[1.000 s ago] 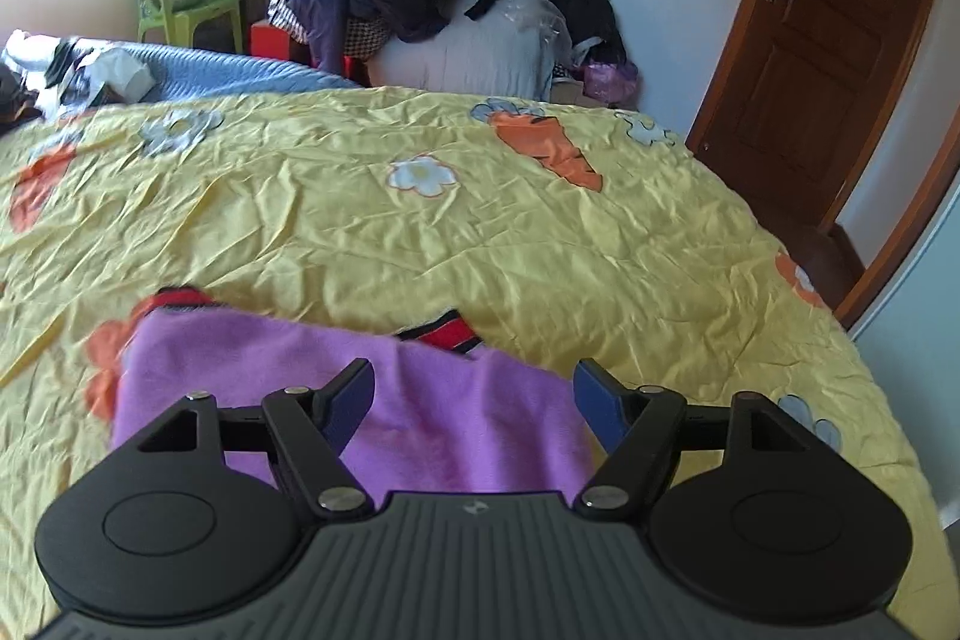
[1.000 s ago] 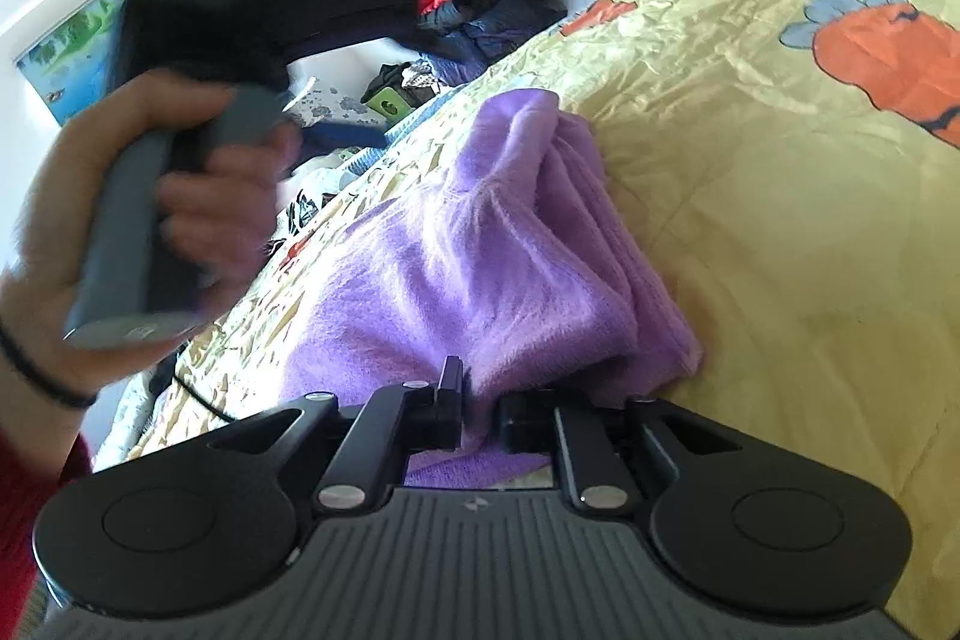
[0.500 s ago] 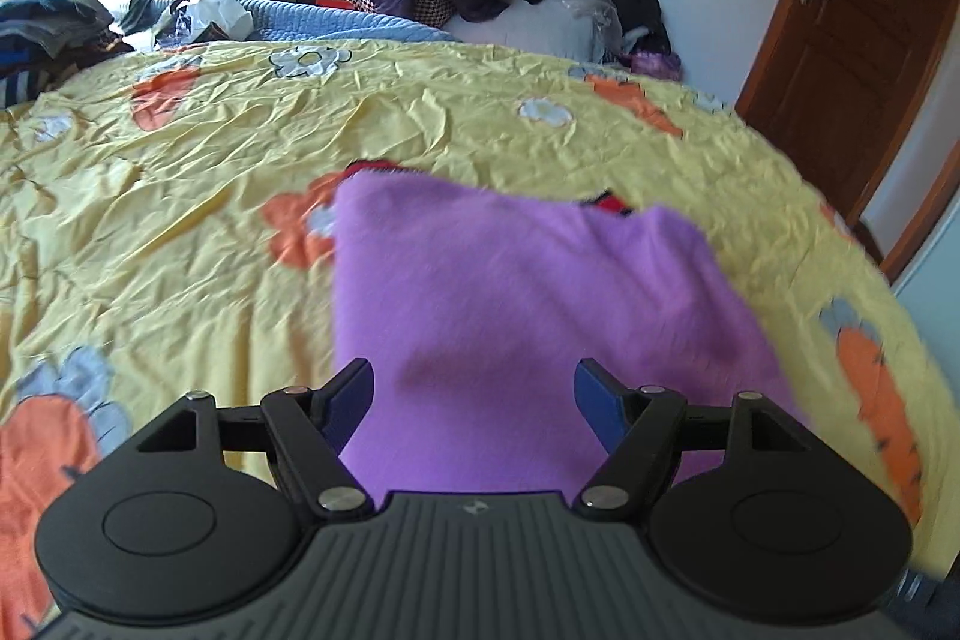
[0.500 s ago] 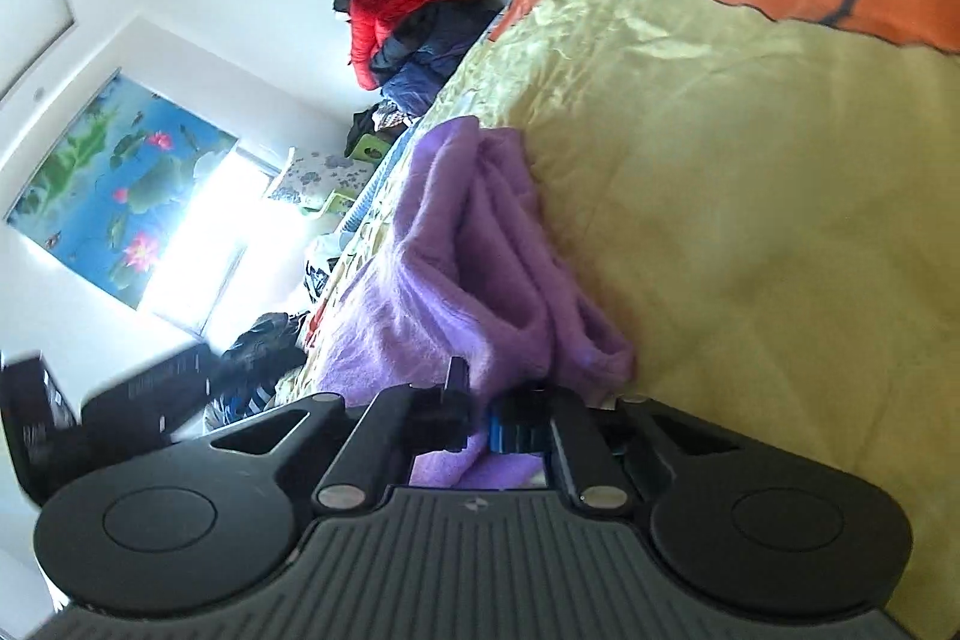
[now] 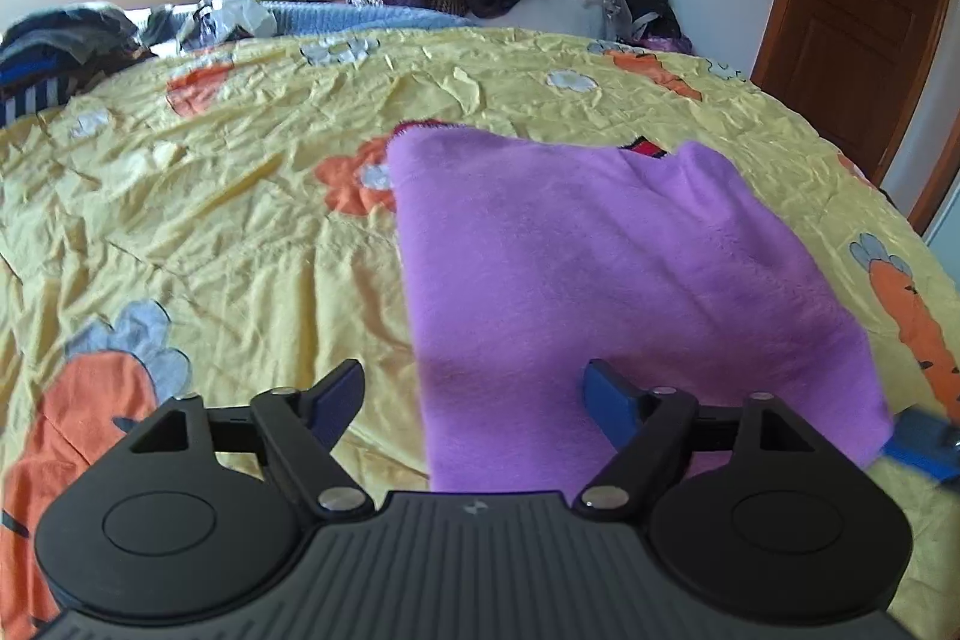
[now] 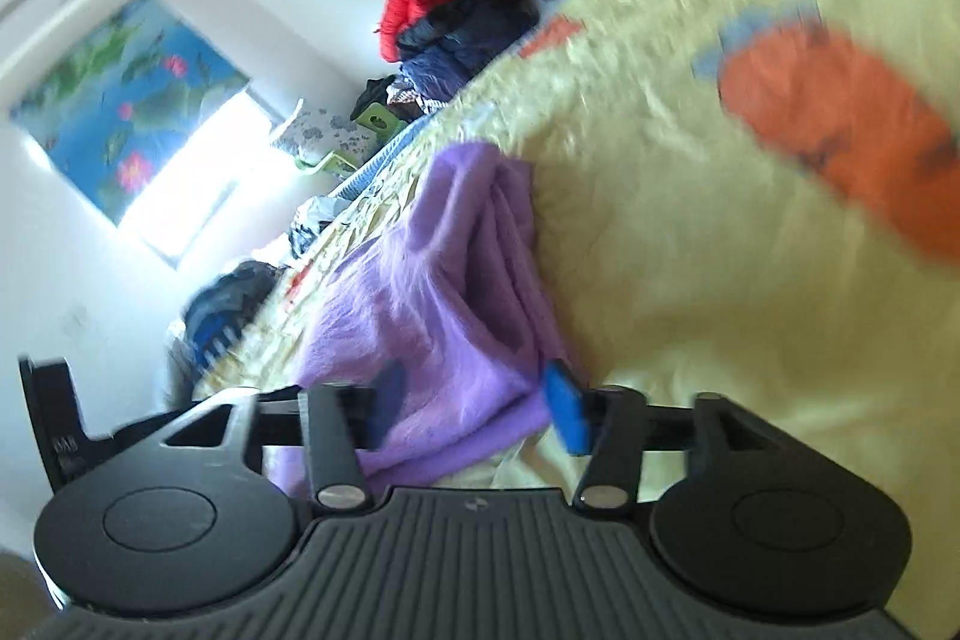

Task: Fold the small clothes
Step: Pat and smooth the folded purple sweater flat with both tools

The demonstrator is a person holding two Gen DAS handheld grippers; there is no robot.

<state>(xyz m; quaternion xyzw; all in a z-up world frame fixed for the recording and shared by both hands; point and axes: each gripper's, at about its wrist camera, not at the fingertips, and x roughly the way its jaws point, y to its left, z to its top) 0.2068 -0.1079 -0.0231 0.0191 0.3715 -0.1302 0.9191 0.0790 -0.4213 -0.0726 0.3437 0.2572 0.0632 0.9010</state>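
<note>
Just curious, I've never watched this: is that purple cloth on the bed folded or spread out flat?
Folded. The purple cloth shows stacked layers along its edge in the right wrist view, and lies as a neat rectangle on the yellow bedsheet.

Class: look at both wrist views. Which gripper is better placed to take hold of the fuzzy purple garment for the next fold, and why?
Probably the right gripper: its opening jaws straddle the fuzzy purple garment at its bunched edge. The left gripper, also opening, has only the flat near edge between its fingers.

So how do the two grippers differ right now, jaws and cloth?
The left gripper has wide jaws, opening further, with the purple cloth's left edge lying flat between them, ungripped. The right gripper has narrower jaws, opening off a bunched corner of the cloth. Both point at that cloth on the yellow bedspread.
</note>
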